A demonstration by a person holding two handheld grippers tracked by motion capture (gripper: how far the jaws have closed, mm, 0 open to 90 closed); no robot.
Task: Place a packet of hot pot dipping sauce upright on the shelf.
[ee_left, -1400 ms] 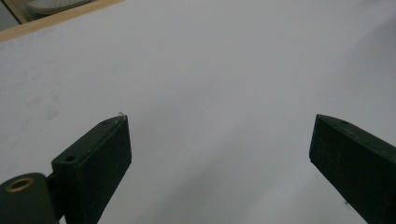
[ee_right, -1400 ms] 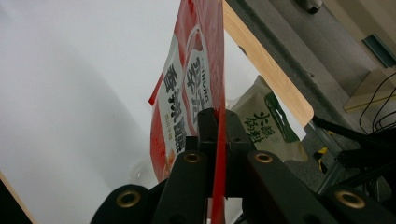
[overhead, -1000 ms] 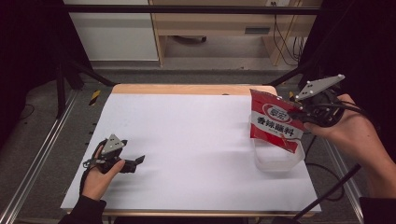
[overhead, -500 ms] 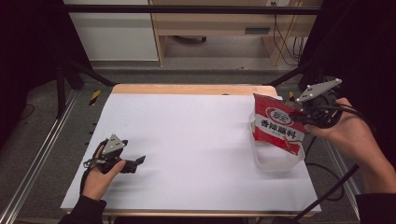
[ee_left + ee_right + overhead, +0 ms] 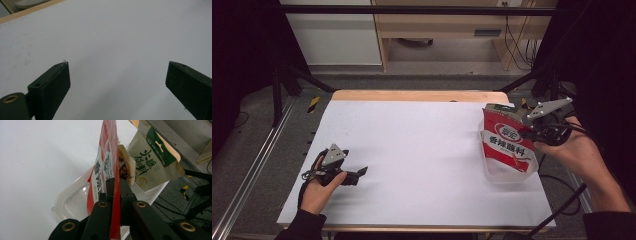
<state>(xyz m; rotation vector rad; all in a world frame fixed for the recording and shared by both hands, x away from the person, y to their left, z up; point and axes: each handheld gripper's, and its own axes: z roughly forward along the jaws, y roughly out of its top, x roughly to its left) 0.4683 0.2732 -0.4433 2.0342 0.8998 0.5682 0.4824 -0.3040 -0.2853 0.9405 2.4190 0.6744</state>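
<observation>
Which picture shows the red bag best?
The high view: the red bag shows its whole printed front there, held by the right tool over the clear tub. The right gripper view shows it edge-on, pinched between the jaws. The left gripper view looks at the white table.

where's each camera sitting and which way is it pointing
High view: above the person's side, facing forward and down on the white table; both forearms and hands enter from below, left tool and right tool.
Left gripper view: rides the left tool, looking along its open jaws at bare table top.
Right gripper view: rides the right tool, jaws shut on the red packet above the clear plastic tray, tan pouch behind.
Shared: high and right gripper views both show the packet and tray.
</observation>
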